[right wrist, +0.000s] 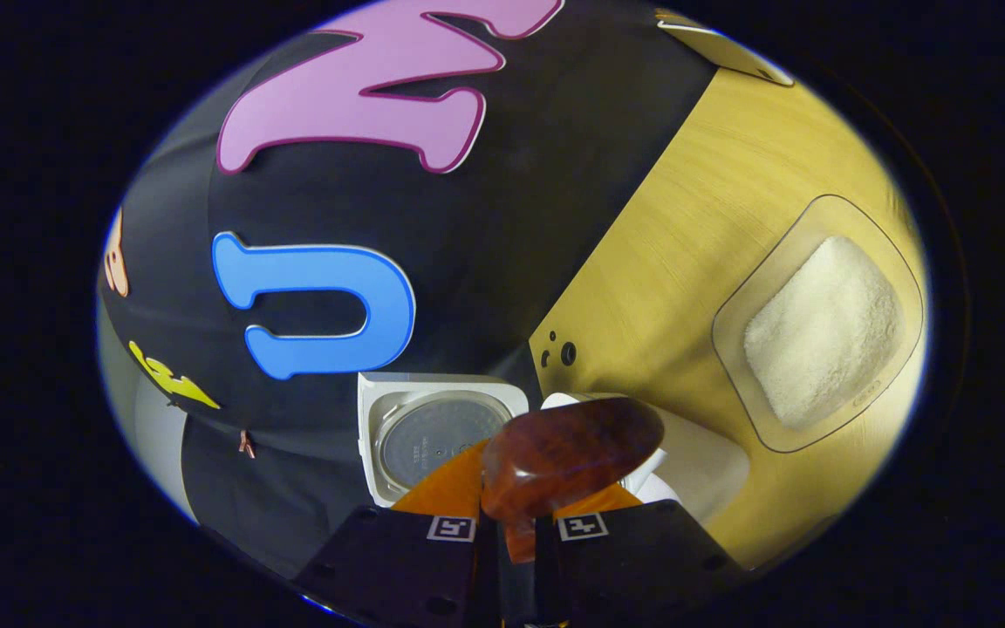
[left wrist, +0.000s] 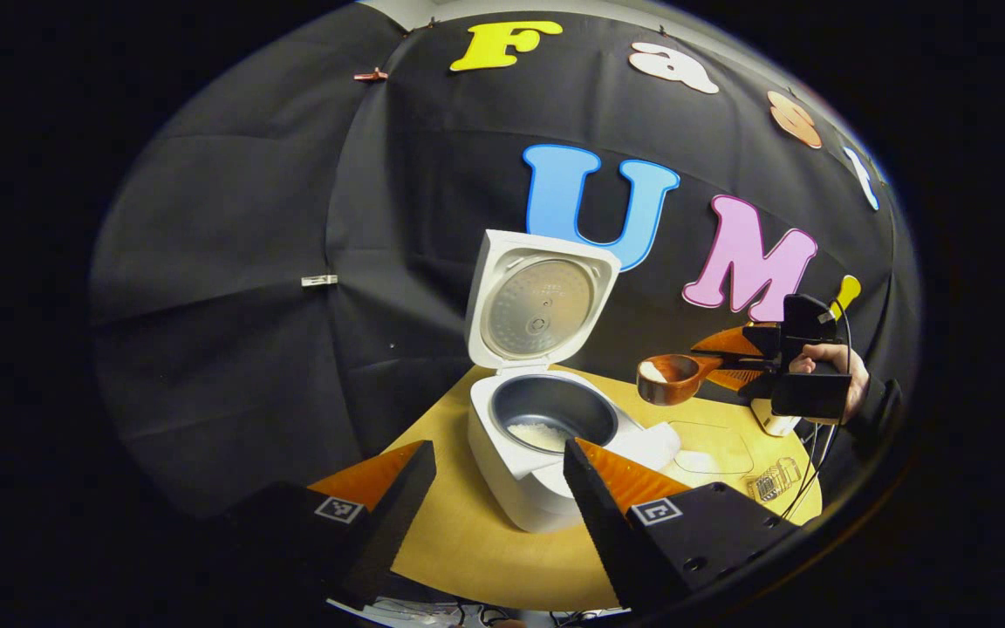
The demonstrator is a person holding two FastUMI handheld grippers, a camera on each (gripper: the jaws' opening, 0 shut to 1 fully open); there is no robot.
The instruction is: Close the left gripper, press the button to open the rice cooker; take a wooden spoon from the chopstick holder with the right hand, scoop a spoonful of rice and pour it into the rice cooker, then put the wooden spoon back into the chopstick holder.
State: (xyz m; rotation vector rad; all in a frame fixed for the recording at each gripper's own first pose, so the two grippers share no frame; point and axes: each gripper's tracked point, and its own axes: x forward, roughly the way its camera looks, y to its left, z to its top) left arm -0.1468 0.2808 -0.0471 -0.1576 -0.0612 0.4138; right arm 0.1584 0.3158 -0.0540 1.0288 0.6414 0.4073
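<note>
rice cooker (left wrist: 546, 436): lid up, some rice in pot | right claw (left wrist: 734, 356): clamped on wooden spoon (left wrist: 673, 378), just right of cooker, seemingly some rice in bowl | left claw (left wrist: 498, 488): wide apart, empty, before cooker | left: pour, return spoon

Count: 1 rice cooker (left wrist: 546, 436), lid up, w/ 1 inner pot (left wrist: 555, 419). 1 wooden spoon (left wrist: 673, 377). 1 clear tray of rice (right wrist: 821, 327). 1 tabletop (left wrist: 485, 541). 2 grippers: left gripper (left wrist: 500, 462), right gripper (right wrist: 507, 528). 1 hand (left wrist: 834, 362) in the left gripper view. 1 small clear item (left wrist: 773, 480) on tabletop, can't tell what.
</note>
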